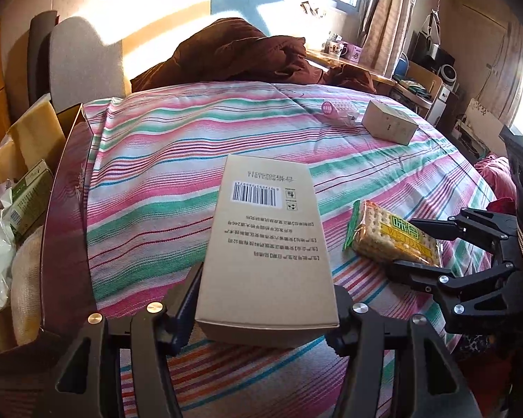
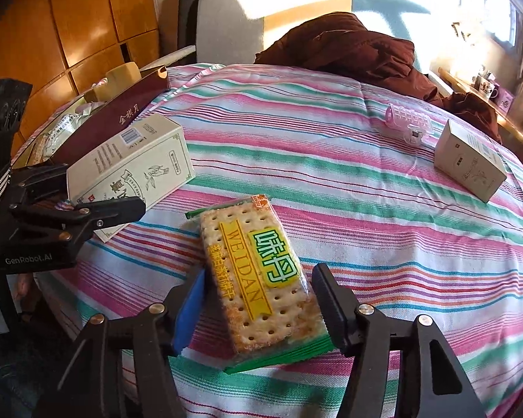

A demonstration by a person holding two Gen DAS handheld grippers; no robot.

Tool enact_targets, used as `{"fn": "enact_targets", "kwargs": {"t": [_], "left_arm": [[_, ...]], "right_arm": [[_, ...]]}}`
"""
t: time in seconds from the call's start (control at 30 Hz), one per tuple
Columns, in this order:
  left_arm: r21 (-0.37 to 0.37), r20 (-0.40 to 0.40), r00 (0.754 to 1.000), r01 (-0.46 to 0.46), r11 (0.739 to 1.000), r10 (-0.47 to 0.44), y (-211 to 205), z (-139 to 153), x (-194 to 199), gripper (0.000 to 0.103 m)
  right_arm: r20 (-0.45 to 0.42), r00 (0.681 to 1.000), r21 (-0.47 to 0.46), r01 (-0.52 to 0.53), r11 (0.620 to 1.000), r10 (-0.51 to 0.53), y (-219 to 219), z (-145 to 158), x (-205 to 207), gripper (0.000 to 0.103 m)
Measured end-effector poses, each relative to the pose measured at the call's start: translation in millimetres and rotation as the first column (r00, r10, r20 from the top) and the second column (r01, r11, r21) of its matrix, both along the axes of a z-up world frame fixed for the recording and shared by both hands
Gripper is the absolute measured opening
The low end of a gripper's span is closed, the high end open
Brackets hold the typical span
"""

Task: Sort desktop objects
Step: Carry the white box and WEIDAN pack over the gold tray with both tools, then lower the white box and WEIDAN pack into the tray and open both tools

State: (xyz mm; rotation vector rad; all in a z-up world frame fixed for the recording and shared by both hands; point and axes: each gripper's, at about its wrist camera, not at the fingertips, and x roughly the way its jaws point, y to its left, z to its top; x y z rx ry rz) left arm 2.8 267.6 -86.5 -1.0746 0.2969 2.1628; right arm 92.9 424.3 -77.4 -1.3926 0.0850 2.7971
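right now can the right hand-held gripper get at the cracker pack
Probably yes. The right hand-held gripper is open with the cracker pack lying flat between its fingers on the striped bedspread; nothing blocks them, and the tall box sits off to its left.

Maroon box [image 1: 66,216] contents cut off at left edge; beige box [image 1: 266,244] print too small to read.

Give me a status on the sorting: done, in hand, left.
Done: several packets already lie in the dark red box at the bed's left edge. In hand: the left hand-held gripper grips the long tan carton; the right hand-held gripper straddles the cracker pack, jaws not yet closed. Left: the pink roller and small box on the striped bedspread.
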Motion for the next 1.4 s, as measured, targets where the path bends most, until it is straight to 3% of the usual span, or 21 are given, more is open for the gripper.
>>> {"fn": "enact_targets", "kwargs": {"t": [0.13, 0.27, 0.5, 0.73, 0.97, 1.17, 1.4], "left_arm": [[-0.023, -0.037, 0.999, -0.022, 1.0, 0.021, -1.6, 1.5, 3.5, 0.059], [0.012, -0.089, 0.995, -0.046, 0.999, 0.047, -10.9, 12.9, 7.1, 0.052], [0.071, -0.145, 0.988, -0.05, 0.996, 0.06, -25.4, 36.3, 12.4, 0.051], [0.119, -0.146, 0.986, -0.064, 0.991, 0.081, -42.5, 52.2, 14.0, 0.051], [0.161, -0.159, 0.973, -0.143, 0.977, 0.169, -84.6, 70.5, 5.7, 0.051], [0.183, -0.18, 0.94, -0.259, 0.948, 0.291, -141.4, 88.8, -20.2, 0.051], [0.142, -0.219, 0.876, -0.408, 0.902, 0.43, -209.4, 97.2, -74.1, 0.051]], "right_arm": [[-0.011, 1.0, -0.017, 0.025, 1.0, -0.025, -1.0, 1.2, 1.0, 0.056], [-0.026, 0.998, -0.053, 0.047, 0.997, -0.048, -3.1, 3.3, 1.5, 0.052], [-0.05, 0.997, -0.088, 0.061, 0.994, -0.065, -11.6, 9.2, -1.5, 0.052], [-0.109, 0.992, -0.121, 0.046, 0.992, -0.059, -25.2, 25.2, -11.2, 0.052], [-0.162, 0.987, -0.147, -0.025, 0.989, 0.001, -53.6, 44.1, -39.8, 0.052], [-0.22, 0.969, -0.138, -0.148, 0.979, 0.115, -101.5, 72.4, -76.5, 0.052], [-0.243, 0.936, -0.123, -0.29, 0.949, 0.254, -172.5, 94.1, -137.9, 0.052]]}}
